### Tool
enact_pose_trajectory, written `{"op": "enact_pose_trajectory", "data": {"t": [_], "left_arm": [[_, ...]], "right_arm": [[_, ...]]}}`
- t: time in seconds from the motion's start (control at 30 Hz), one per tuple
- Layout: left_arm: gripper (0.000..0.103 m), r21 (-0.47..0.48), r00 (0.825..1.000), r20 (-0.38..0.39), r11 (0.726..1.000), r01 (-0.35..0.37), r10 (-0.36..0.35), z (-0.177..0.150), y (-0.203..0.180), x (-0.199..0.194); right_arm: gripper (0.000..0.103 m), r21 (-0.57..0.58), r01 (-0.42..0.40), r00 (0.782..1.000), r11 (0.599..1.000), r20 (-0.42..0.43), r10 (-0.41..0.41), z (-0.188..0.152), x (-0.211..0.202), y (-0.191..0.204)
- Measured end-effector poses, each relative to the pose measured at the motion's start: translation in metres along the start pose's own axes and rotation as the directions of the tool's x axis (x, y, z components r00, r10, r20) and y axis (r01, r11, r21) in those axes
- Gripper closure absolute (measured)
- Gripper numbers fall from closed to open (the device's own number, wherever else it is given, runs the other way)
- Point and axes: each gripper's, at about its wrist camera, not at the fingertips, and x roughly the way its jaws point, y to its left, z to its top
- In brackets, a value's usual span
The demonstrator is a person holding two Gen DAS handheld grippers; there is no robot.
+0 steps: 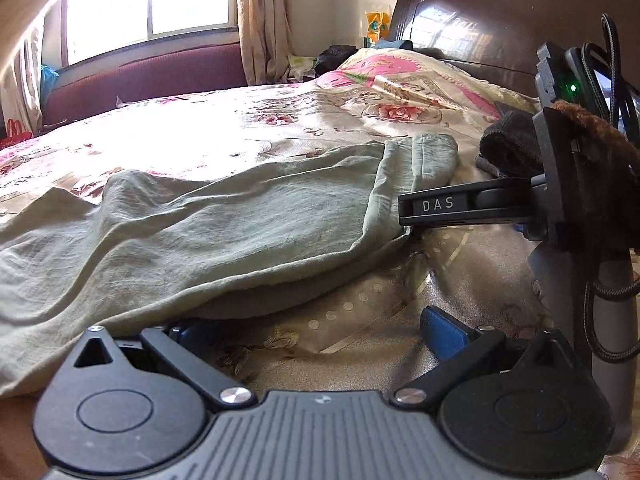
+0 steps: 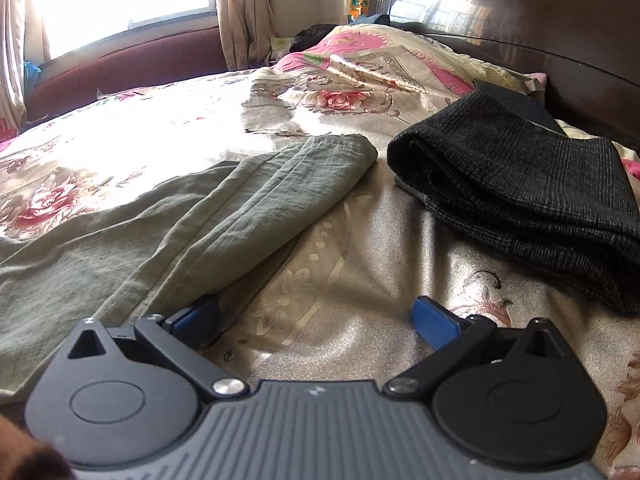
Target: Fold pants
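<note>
Lying rumpled across the bed's floral bedspread (image 2: 360,248), the grey-green pants (image 2: 168,216) reach toward the headboard (image 2: 520,32), beside folded dark pants (image 2: 520,192). Both left tongs (image 1: 316,332) and right tongs (image 2: 316,320) are spread wide, released, each with one blue pad at the pants' near edge.

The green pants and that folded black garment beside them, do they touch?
Apart. The right wrist view shows a strip of bare bedspread between the end of the green pants and the folded black garment.
</note>
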Motion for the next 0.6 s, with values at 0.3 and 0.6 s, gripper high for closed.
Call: {"op": "enact_pose_trajectory", "data": {"t": [0.3, 0.6], "left_arm": [[0.0, -0.006, 1.0, 0.004, 1.0, 0.006, -0.006, -0.002, 0.0019, -0.0035], [0.0, -0.013, 1.0, 0.007, 1.0, 0.02, -0.02, -0.0033, 0.0037, -0.0043]], "right_arm": [[0.001, 0.0, 0.0, 1.0, 1.0, 0.0, 0.0, 0.0, -0.0001, -0.0003], [0.001, 0.001, -0.001, 1.0, 1.0, 0.0, 0.001, 0.0001, 0.0002, -0.0002]]}}
